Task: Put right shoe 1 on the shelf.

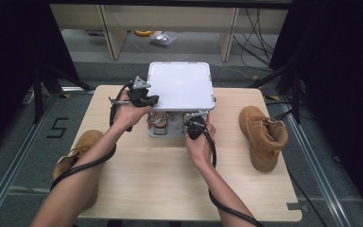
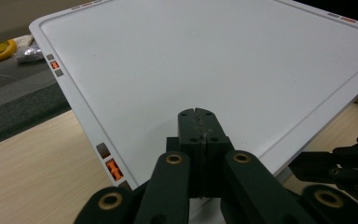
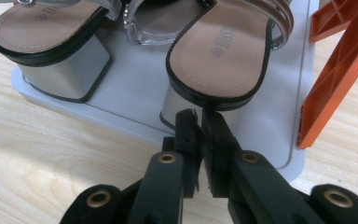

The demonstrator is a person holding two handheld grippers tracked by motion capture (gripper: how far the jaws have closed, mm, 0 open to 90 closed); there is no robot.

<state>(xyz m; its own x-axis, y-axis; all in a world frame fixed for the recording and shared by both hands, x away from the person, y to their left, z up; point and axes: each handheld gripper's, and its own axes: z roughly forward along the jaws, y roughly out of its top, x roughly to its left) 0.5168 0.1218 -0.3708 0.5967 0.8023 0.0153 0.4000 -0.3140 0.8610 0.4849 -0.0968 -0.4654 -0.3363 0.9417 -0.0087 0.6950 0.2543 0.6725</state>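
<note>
A small two-tier rack (image 1: 181, 87) stands at the twelve o'clock end of the wooden surface (image 1: 170, 179), its white top tray (image 2: 205, 60) carried on orange supports (image 3: 340, 60); on the grey lower tray (image 3: 135, 100) sit two block-heeled sandals, one (image 3: 51, 32) at ten o'clock in the right gripper view, the other (image 3: 223, 51) at one o'clock, both with tan insoles and silver heels. The left claw (image 2: 198, 116) is clenched with its jaws pressed together, grasping nothing, resting over the near edge of the top tray at the rack's nine o'clock corner. The right claw (image 3: 199, 122) sits at the rack's six o'clock side, its jaws nearly closed with a thin gap, tips against the heel of the nearer sandal; whether they pinch the heel I cannot tell. One tan boot (image 1: 263, 137) lies on the surface at three o'clock of the rack, well apart; another tan boot (image 1: 75, 153) shows at the surface's eight o'clock edge, partly behind the left forearm.
</note>
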